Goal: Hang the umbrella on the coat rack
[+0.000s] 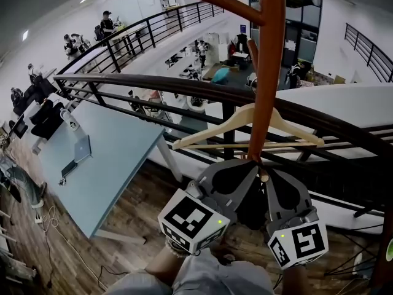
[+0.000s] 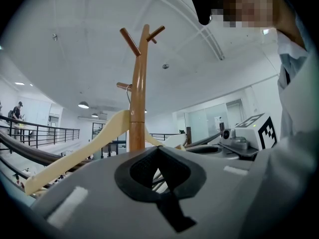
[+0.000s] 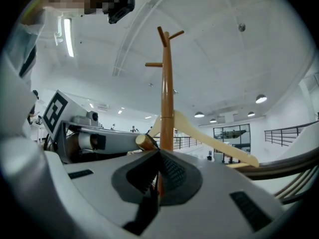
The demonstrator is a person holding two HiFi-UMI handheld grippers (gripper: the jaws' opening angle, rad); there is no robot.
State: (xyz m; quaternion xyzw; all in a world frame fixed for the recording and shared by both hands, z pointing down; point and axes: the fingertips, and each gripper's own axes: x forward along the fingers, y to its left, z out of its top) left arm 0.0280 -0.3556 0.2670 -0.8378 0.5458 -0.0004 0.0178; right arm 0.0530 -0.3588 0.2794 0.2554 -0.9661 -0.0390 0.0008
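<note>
While both tools sit low against the rack's stem, the left gripper (image 2: 158, 149) has its jaws pressed together at the tips. Only pale background shows in the slit beneath them, so I read it as carrying nothing. Just to its right in the head view, the coat rack (image 1: 265, 72) rises as one long upright pole toward 12 o'clock. A wooden hanger (image 1: 209, 128) is slung across it partway up, and a top peg (image 1: 224, 3) branches off toward 10 o'clock. The right gripper (image 3: 159, 152) is likewise closed, with a thin brown strip showing between its pads. All that shows of the umbrella (image 3: 142, 141) is a tan rounded end with a dark collar, touching those tips at their 9 o'clock. My judgement is that this gripper pinches it there, with the rest hidden beneath the gripper bodies. As the gripper nearer the pole, it would have to carry the umbrella straight up along that axis, past the hanger, to a peg.
</note>
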